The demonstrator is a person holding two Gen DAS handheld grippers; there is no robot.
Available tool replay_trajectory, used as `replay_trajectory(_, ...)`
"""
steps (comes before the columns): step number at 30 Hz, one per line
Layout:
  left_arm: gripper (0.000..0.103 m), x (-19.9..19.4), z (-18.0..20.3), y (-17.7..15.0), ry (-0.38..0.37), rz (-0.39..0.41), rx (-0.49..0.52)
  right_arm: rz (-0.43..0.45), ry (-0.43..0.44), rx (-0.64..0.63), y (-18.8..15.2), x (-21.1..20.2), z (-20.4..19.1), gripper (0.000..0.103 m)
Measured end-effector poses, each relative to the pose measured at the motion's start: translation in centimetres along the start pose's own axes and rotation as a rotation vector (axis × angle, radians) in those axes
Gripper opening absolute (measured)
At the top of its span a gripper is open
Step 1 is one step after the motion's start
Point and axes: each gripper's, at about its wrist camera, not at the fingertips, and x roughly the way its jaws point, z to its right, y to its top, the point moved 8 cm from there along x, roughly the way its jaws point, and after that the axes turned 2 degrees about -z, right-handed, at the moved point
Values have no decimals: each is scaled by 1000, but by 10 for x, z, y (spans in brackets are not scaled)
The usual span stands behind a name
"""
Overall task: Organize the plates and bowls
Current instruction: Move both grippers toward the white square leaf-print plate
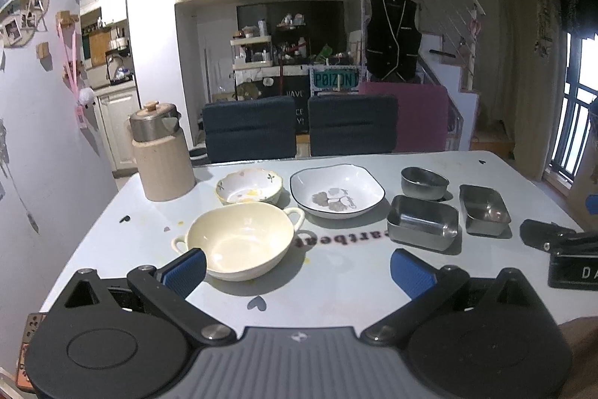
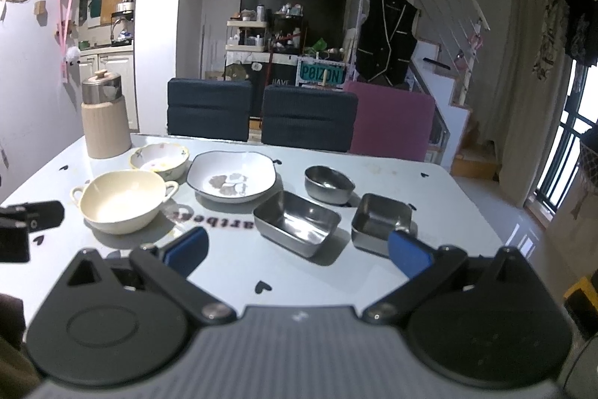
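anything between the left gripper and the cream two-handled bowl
Nothing visible. The left gripper is open and the cream bowl sits just ahead, its near rim beside the left finger's blue pad, with only bare table between.

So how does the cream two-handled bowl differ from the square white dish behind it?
The cream bowl is round, deep and plain, with two loop handles. The white dish is squarish, shallower, dark-rimmed, without handles, and has a grey floral print inside. Both sit upright, empty and unstacked on the table.
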Motion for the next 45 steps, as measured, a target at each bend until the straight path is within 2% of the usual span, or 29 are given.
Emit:
replay_trajectory(7,103,20,-9,22,-34,-34,-77,-22,45,51,12,14,1,103)
replay_trajectory(14,103,58,-10,64,-1,-19,-47,-8,81,88,44,44,11,103)
replay_trajectory(19,103,92,-7,89,-55,-3,-74,-10,127,79,70,80,18,103)
replay_trajectory(25,103,138,-11,122,-31,24,-66,42,133,84,105,129,27,103)
replay_trajectory(30,103,181,-9,142,-45,27,-57,73,149,85,134,166,31,103)
replay_trajectory(35,103,224,-18,160,-30,28,-149,135,148,95,159,204,34,103)
replay_trajectory(41,103,274,-12,164,-69,-26,-113,96,192,97,178,258,29,103)
replay_trajectory(43,103,289,-14,157,-54,-22,-120,73,192,117,176,275,27,103)
replay_trajectory(45,103,303,-17,146,-45,-61,-126,48,214,129,174,296,25,103)
